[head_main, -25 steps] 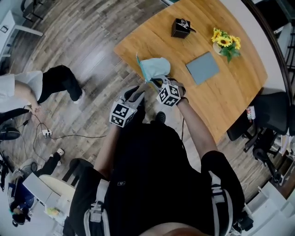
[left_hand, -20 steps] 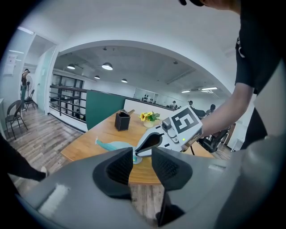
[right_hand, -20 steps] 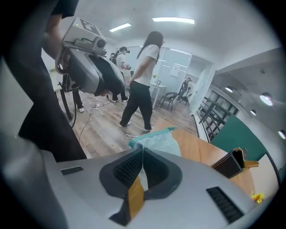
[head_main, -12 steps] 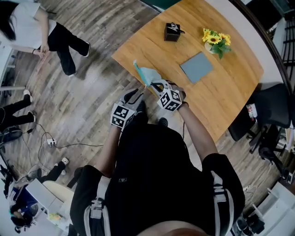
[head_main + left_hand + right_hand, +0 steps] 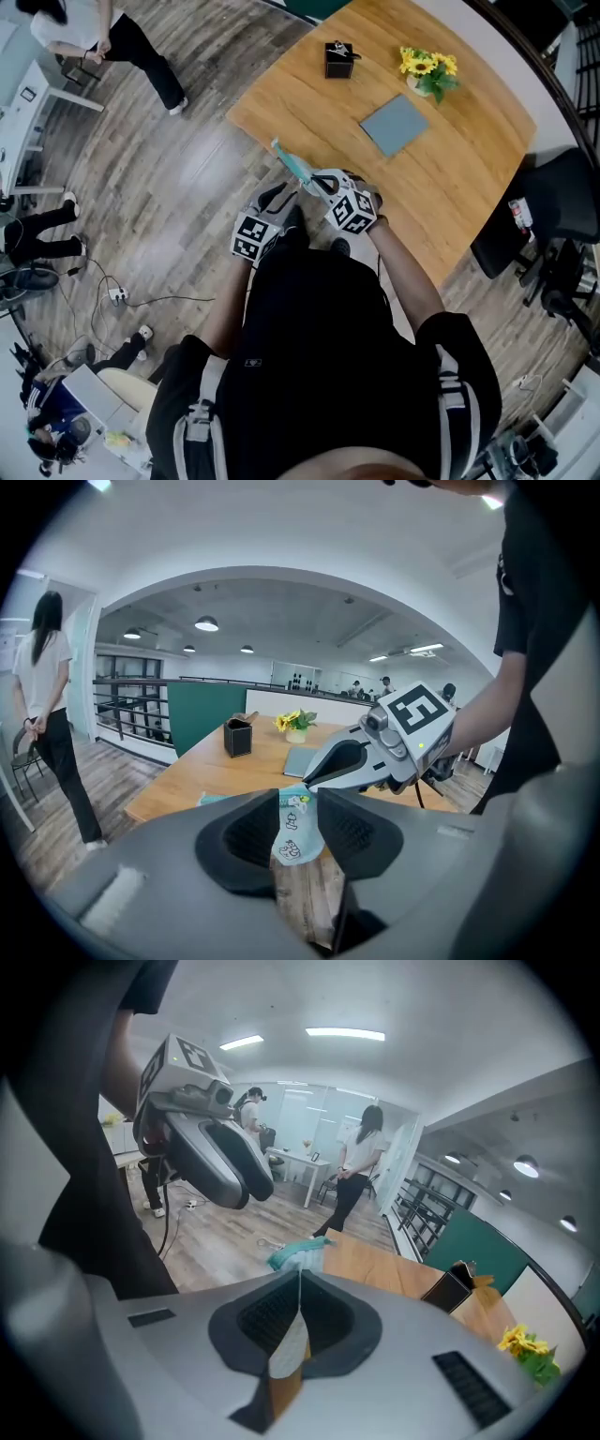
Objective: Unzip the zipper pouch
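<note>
The teal zipper pouch hangs edge-on over the near corner of the wooden table. My right gripper is shut on one end of it; in the right gripper view a thin pale fold is pinched between the pads, and the teal body lies beyond. My left gripper sits just left of it, below the table's edge. In the left gripper view the jaws stand wide, with the pouch's printed corner hanging in the gap and the pads not pressing on it. The zipper itself is not visible.
On the table stand a black pen holder, a small vase of yellow flowers and a grey notebook. A black office chair is at the right. People and cables are on the wooden floor at the left.
The pouch has turned from a broad, puffed shape to a thin edge-on strip. Both grippers stay close together at the table corner. A person has walked up the left side.
</note>
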`<state>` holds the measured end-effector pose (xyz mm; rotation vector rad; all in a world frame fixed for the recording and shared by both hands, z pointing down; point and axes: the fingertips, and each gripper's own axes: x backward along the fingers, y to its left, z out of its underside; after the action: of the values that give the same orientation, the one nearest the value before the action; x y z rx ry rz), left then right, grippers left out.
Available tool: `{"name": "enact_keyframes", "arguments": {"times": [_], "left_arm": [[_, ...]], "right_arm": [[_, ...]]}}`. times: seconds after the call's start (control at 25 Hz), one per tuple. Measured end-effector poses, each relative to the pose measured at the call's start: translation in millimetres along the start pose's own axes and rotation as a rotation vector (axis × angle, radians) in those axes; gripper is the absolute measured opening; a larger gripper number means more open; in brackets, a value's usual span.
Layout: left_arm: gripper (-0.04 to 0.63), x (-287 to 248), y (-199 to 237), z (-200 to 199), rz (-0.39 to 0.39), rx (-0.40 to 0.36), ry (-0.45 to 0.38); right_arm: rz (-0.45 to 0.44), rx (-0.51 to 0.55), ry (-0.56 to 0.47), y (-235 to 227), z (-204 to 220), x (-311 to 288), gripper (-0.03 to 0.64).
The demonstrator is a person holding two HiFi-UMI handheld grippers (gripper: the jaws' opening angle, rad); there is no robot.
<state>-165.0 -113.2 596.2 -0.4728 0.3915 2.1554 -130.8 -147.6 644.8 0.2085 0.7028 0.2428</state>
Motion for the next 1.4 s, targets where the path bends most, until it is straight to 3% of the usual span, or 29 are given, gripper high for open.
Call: {"name": "enact_keyframes", "arguments": {"times": [0.32, 0.76, 0.88, 1.12, 1.4], "left_arm": [[0.124, -3.7, -49.9, 7.3, 0.020, -0.032, 0.002], [0.082, 0.8, -98.2, 7.9, -0.016, -0.037, -0.027], [0.006, 2.9, -106.5, 8.3, -0.026, -0.035, -0.035], [0.003, 6.7, -113.7, 9.8, -0.048, -0.038, -0.033], [0.005, 6.8, -110.2, 2.8, -0.080, -0.074, -0.027]], "right_arm": [[0.015, -0.041, -0.041, 22.6, -3.0, 45.1, 0.011], [0.006, 0.033, -0.063, 56.0, 8.0, 89.8, 0.011], [0.006, 0.062, -0.071, 62.5, 10.6, 98.5, 0.011], [0.002, 0.161, -0.074, 77.8, 13.1, 110.2, 0.011], [-0.030, 0.199, -0.115, 90.9, 4.2, 118.3, 0.009]]}}
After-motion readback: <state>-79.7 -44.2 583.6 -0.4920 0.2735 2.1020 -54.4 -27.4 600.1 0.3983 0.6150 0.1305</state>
